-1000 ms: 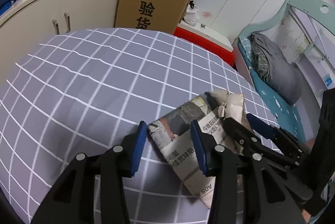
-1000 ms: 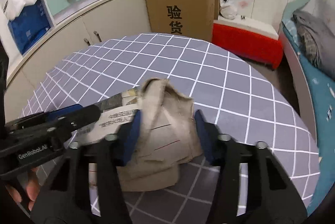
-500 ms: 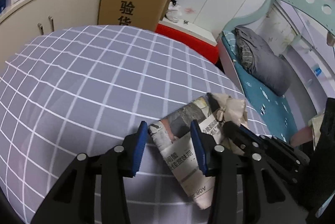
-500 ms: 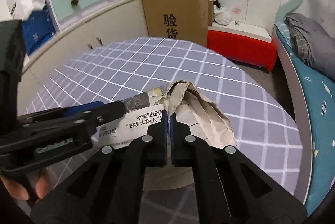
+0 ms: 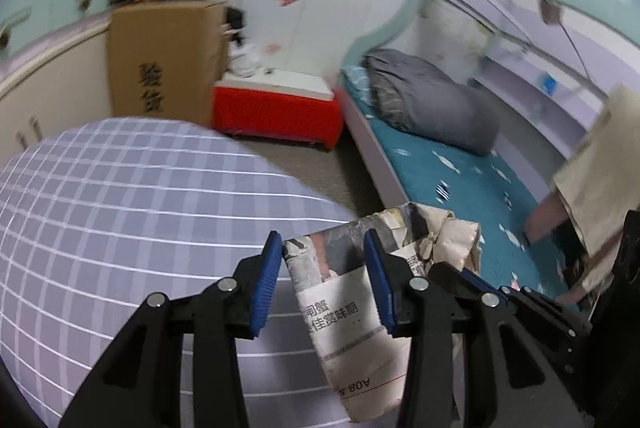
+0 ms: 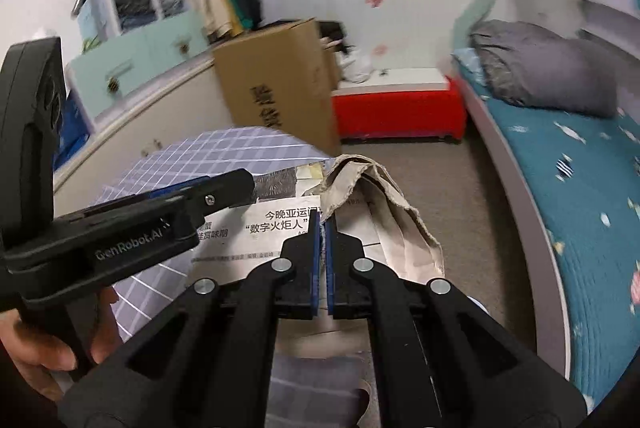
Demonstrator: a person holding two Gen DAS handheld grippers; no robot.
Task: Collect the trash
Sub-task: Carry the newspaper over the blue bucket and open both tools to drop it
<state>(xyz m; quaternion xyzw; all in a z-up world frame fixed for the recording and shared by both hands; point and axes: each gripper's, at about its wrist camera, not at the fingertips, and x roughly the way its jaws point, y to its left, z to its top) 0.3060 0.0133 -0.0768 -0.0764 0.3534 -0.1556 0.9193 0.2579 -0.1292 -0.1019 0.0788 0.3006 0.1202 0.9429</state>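
The right gripper (image 6: 322, 228) pinches the crumpled beige paper (image 6: 384, 203) at twelve o'clock, while the left gripper (image 5: 324, 268) stands wide around the folded newspaper (image 5: 348, 312).

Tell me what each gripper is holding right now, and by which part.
The right gripper is shut on the brown paper, pinching its crumpled left edge. The left gripper is open around the newspaper's top end, not clamping it.

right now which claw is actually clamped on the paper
The right claw: its blue pads are pinched shut on the crumpled newspaper. The left claw stands open around it.
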